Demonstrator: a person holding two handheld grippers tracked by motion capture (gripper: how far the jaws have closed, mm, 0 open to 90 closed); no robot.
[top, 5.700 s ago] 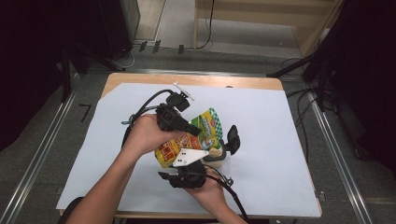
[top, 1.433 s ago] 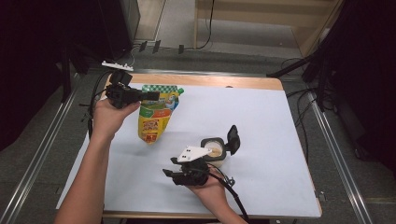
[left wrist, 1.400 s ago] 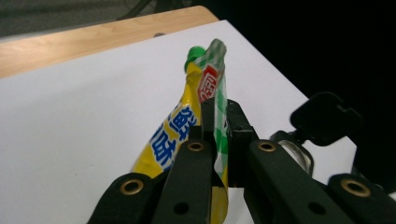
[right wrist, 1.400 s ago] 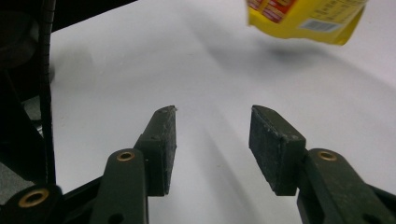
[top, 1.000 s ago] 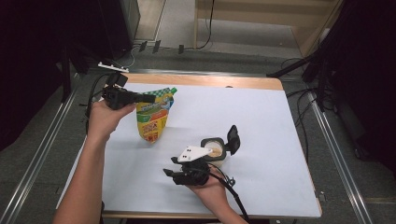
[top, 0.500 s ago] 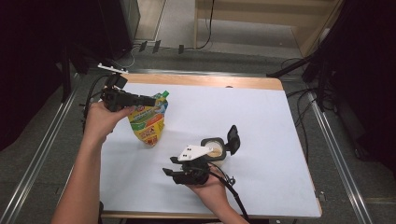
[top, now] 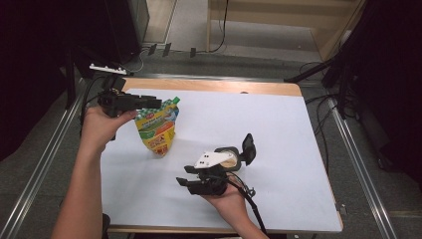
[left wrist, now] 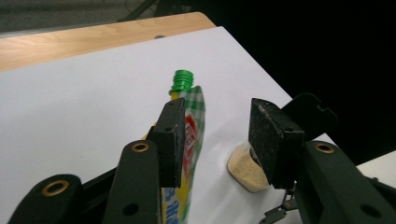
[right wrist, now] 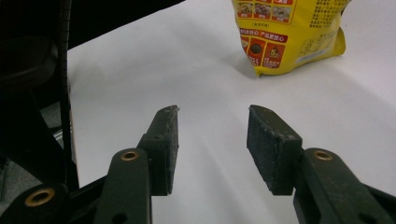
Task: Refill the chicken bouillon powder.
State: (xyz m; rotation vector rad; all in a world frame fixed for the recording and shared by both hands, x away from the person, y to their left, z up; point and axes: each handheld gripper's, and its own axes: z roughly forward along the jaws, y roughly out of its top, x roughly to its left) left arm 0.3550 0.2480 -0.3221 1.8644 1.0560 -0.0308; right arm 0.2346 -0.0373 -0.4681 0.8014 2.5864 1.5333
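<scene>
standing upright on its gusseted base, the pouch (top: 158,127) sits at the left rear part of the worktop (top: 278,124), its green screw cap (left wrist: 181,80) at the top corner. it looks light and soft — a flexible foil bag that would buckle or tip under a push from the side, and the glossy film is probably slippery. the stiffest places to take hold, i'd judge, are the neck just under the cap or the sealed top edge; squeezing the belly could crush it or force contents toward the spout.

the left claw (left wrist: 215,135) has just been opening — its jaws now stand apart with the pouch's top beside the left pad, not pressed by either, so the pouch stands on its own. the right claw (right wrist: 212,140) is held low near the front edge of the worktop, jaws apart with nothing between them, pointing toward the pouch's base. just beside the right hand (top: 224,196) a small round container (top: 230,158) with a hinged black lid stands open, showing tan powder inside.

the worktop is covered by a smooth white sheet over a wooden board, framed by metal rails; the room around is dark, with cables on a grey floor and a wooden frame behind
</scene>
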